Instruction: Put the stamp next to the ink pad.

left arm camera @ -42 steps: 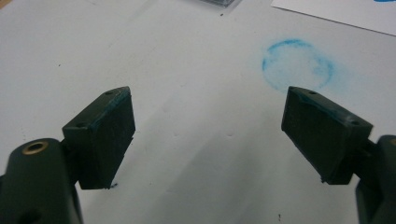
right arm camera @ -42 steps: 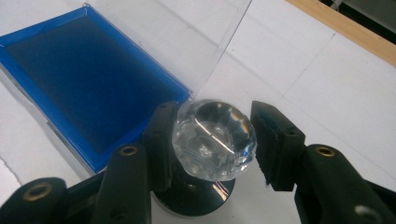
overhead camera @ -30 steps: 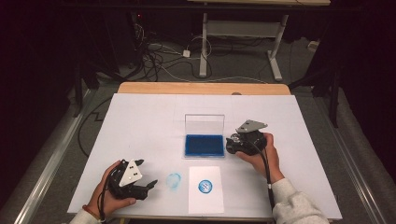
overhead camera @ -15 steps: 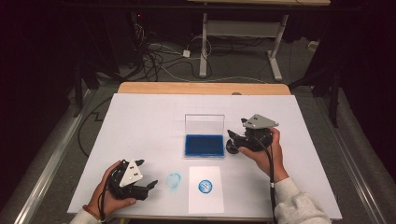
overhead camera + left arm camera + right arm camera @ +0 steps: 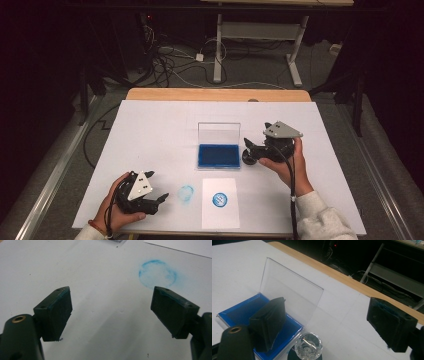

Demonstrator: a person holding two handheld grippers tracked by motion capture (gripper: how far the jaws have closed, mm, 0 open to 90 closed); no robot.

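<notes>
Released the crystal-knobbed stamp (image 5: 308, 347) upright just beside the blue ink pad (image 5: 218, 155); right gripper (image 5: 256, 148) jaws just opened wide, nothing between. Left gripper (image 5: 159, 201) gaped, empty. Best withdrawn straight, avoiding tipping.

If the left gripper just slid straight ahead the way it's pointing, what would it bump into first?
Nothing solid, it seems: the left gripper faces bare white table, its jaws open. Ahead, slightly right, lies only a faint blue ring stain, then the paper sheet's edge.
</notes>
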